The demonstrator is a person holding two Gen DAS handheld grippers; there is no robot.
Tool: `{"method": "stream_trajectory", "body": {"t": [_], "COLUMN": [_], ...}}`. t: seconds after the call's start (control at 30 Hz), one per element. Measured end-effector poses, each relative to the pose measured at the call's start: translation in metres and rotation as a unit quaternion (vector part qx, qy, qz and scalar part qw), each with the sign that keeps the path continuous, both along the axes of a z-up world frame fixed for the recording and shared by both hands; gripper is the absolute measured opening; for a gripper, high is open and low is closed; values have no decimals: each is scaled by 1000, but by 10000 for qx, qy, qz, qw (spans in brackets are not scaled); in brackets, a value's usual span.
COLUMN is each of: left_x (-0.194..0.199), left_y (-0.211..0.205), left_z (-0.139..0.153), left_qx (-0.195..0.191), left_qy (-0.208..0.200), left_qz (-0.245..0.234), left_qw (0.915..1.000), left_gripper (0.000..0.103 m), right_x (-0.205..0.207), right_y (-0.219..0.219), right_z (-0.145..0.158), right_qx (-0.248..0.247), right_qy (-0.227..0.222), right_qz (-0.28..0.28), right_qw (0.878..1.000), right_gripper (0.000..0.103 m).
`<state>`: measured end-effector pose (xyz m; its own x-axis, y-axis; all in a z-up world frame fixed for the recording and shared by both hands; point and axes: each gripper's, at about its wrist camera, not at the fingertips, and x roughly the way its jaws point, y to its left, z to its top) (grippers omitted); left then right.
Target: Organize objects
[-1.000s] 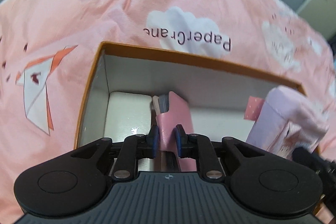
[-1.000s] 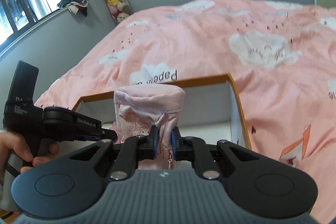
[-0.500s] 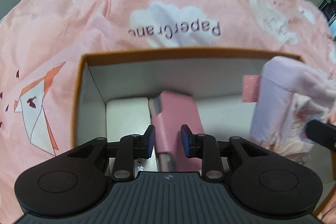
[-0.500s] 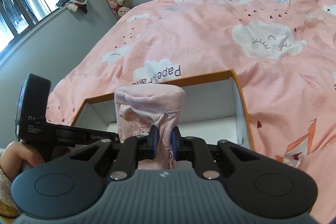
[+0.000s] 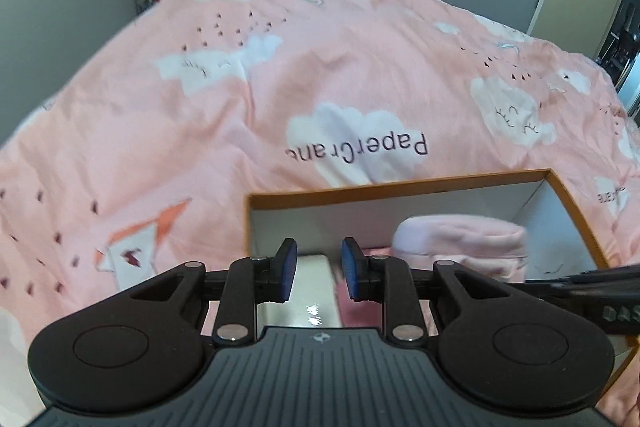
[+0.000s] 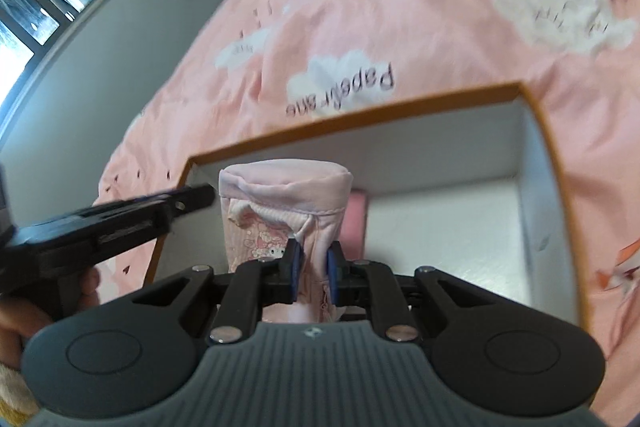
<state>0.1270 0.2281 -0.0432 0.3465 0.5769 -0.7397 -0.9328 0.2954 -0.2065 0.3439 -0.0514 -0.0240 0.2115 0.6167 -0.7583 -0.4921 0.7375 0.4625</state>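
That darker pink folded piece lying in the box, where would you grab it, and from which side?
Judging by its pose, grip the darker pink folded piece by its upper edge, coming from above. It sits low in the orange-rimmed box, walled in, with the pale pink roll right beside it. Most of it is hidden, so its exact shape is unclear.

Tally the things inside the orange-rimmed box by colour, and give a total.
White flat item: 1
Deeper pink flat item: 1
Pale pink rolled fabric bundle, held in the right gripper: 1
Total: 3, in the box.
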Motion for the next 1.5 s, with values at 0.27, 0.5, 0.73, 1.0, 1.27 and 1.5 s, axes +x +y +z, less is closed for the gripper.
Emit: {"method": "stream_trajectory", "body": {"t": [0.27, 0.5, 0.73, 1.0, 1.27, 1.5], "left_x": [-6, -12, -11, -5, -13, -19], "left_y": [-2, -3, -12, -30, -73, -120], "left_z": [-8, -13, -13, -10, 14, 34], "left_qx": [-70, -107, -8, 205, 557, 673], "left_qy": [182, 101, 80, 131, -96, -259], "left_qz": [-285, -242, -184, -188, -28, -230], "left_qw": [9994, 9996, 9998, 9995, 9984, 9971], "left_gripper": [29, 29, 29, 29, 29, 29], "right_x": [18, 30, 34, 25, -21, -95], "right_y": [34, 52, 56, 49, 27, -18], "right_z": [-19, -35, -51, -39, 10, 56], "right_qx": [-527, -810, -869, -787, -572, -221], "right_qy": [251, 229, 222, 31, -807, -1874], "right_qz": [260, 252, -20, -89, 83, 33], "right_qw": [9980, 9961, 9960, 9969, 9951, 9820], "right_gripper": [16, 16, 21, 39, 44, 62]}}
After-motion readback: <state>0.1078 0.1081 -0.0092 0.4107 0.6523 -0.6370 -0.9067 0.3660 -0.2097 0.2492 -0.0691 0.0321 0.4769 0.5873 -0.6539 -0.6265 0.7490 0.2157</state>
